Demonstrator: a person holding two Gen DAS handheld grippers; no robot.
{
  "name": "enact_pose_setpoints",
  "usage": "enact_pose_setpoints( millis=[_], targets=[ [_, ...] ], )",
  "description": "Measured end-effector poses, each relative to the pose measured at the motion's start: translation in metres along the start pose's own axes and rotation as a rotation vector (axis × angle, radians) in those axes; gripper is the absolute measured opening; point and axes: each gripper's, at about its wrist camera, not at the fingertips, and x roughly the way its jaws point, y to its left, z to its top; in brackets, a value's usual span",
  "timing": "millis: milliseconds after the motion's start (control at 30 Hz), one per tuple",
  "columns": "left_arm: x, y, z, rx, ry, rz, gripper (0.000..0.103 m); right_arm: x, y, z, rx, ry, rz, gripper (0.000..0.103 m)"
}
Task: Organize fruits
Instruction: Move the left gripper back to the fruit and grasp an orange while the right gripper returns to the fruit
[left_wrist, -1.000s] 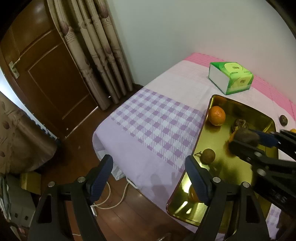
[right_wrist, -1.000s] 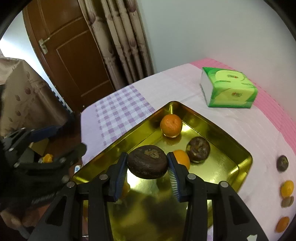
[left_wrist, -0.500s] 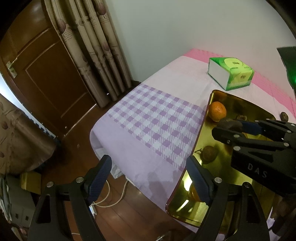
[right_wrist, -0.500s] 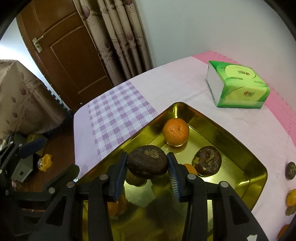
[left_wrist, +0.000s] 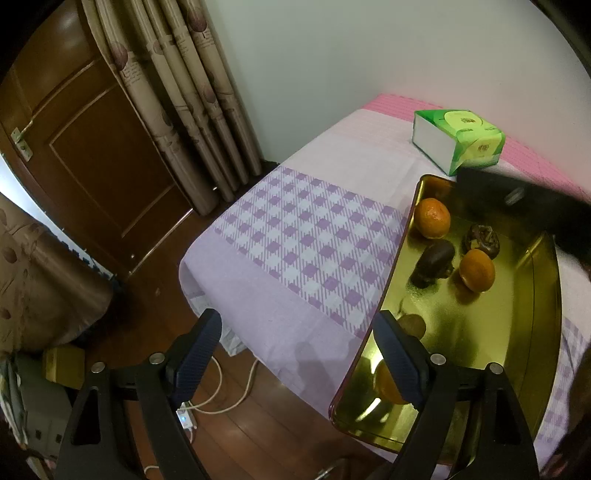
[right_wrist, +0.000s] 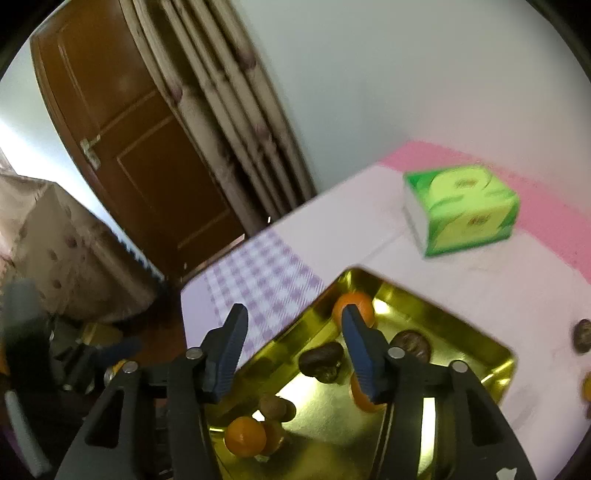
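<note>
A gold tray on the cloth-covered table holds several fruits. A dark brown fruit lies loose in it, between an orange and a second orange. A wrinkled dark fruit and a small brown fruit lie there too. My right gripper hangs above the tray, its jaws opening with nothing between them. My left gripper stands open and empty over the table's near corner, its right finger above the tray's edge.
A green tissue box stands behind the tray. A dark fruit lies loose on the pink cloth at the far right. Beyond the table's left edge are bare floor with a cable, curtains and a wooden door.
My right gripper has let go of the dark brown fruit, which now lies in the tray. The gripper has lifted and tilted away. My left gripper has stayed put.
</note>
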Motion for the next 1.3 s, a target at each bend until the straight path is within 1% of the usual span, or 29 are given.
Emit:
enact_pose_setpoints(
  millis=[100,167,267,433,567,633,733,800,967,1033,1167,1300],
  targets=[
    [-0.001,0.000,0.000,0.005,-0.004,0.003,0.085,-0.027,-0.004,0.000,0.006,-0.068,-0.012,0.054],
    [-0.002,-0.001,0.000,0.008,-0.008,0.004,0.085,-0.043,-0.006,-0.004,0.001,-0.100,-0.047,0.060],
    [-0.005,-0.002,0.000,0.016,-0.015,0.010,0.085,-0.066,-0.009,-0.019,-0.022,-0.131,-0.119,0.064],
    [-0.010,-0.004,-0.001,0.023,-0.029,0.018,0.086,-0.102,-0.023,-0.061,-0.077,-0.126,-0.282,0.073],
    [-0.013,-0.005,-0.001,0.031,-0.039,0.027,0.086,-0.130,-0.055,-0.103,-0.065,-0.089,-0.424,0.076],
    [-0.015,-0.006,-0.001,0.035,-0.047,0.032,0.086,-0.145,-0.079,-0.122,-0.021,-0.069,-0.497,0.077],
    [-0.018,-0.008,-0.001,0.043,-0.062,0.042,0.086,-0.170,-0.117,-0.148,0.062,-0.056,-0.595,0.083],
    [-0.020,-0.009,-0.001,0.047,-0.068,0.043,0.086,-0.190,-0.149,-0.166,0.143,-0.054,-0.666,0.084],
    [-0.024,-0.011,-0.002,0.060,-0.086,0.040,0.086,-0.232,-0.213,-0.201,0.330,-0.057,-0.785,0.086],
    [-0.026,-0.013,-0.002,0.069,-0.099,0.043,0.086,-0.246,-0.233,-0.212,0.383,-0.059,-0.817,0.086],
    [-0.028,-0.018,-0.003,0.089,-0.117,0.047,0.086,-0.259,-0.256,-0.227,0.443,-0.060,-0.851,0.088],
    [-0.029,-0.021,-0.004,0.102,-0.128,0.054,0.086,-0.264,-0.271,-0.242,0.499,-0.056,-0.851,0.089]
  ],
)
